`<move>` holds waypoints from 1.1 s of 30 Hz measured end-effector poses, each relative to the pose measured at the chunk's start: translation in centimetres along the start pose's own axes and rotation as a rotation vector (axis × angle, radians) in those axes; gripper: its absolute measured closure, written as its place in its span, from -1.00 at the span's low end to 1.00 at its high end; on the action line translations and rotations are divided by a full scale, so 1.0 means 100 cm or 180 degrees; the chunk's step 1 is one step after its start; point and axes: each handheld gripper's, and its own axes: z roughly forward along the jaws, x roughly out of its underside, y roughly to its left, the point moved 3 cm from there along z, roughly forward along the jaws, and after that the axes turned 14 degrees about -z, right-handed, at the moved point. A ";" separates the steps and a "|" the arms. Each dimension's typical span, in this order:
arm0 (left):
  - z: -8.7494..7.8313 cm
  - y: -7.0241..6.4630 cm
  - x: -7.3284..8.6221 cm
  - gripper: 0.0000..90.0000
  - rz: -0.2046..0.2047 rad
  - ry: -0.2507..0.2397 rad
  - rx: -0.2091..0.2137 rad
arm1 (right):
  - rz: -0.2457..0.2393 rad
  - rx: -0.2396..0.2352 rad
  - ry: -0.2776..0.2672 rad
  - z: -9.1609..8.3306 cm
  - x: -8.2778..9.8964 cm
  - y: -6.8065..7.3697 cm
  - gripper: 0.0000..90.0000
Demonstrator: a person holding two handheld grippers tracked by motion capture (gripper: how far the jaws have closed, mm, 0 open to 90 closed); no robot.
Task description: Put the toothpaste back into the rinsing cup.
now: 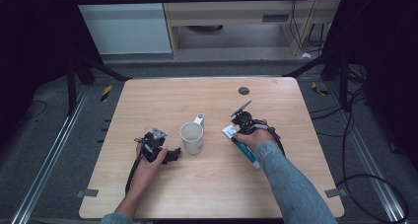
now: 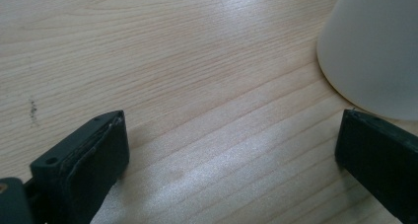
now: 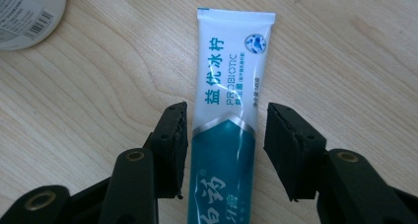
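A white mug (image 1: pixel 192 137) stands upright at the middle of the wooden table (image 1: pixel 197 95), its handle toward the far side. To its right lies a white and teal toothpaste tube (image 1: pixel 245 152). My right gripper (image 1: pixel 238 135) reaches down over it. In the right gripper view the tube (image 3: pixel 231 76) lies lengthwise between the black jaws of the right gripper (image 3: pixel 226 135). One pad is at the tube's edge and the other stands a little off it. My left gripper (image 1: pixel 176 154) rests low just left of the mug (image 2: pixel 374 51). Its jaws (image 2: pixel 231 155) are wide apart over bare wood.
A small black round spot (image 1: pixel 243 91) marks the table's far side. The mug's edge with a barcode sticker (image 3: pixel 24 12) shows at the top left of the right gripper view. Black frame posts and cables stand beyond the table's sides.
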 end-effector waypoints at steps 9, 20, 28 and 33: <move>0.000 0.000 0.000 -1.00 -0.0006 -0.0005 0.0003 | 0.0017 -0.0023 0.0120 0.011 -0.003 0.000 0.16; 0.000 0.000 0.000 -1.00 -0.0001 -0.0003 0.0005 | 0.0026 -0.0019 0.0177 0.018 -0.004 -0.001 0.18; 0.000 0.000 0.000 -1.00 0.0003 0.0000 0.0005 | 0.0030 -0.0006 0.0200 0.019 -0.004 0.000 0.17; 0.000 0.000 0.000 -1.00 0.0005 0.0002 0.0008 | 0.0044 -0.0016 0.0207 0.018 -0.003 -0.001 0.18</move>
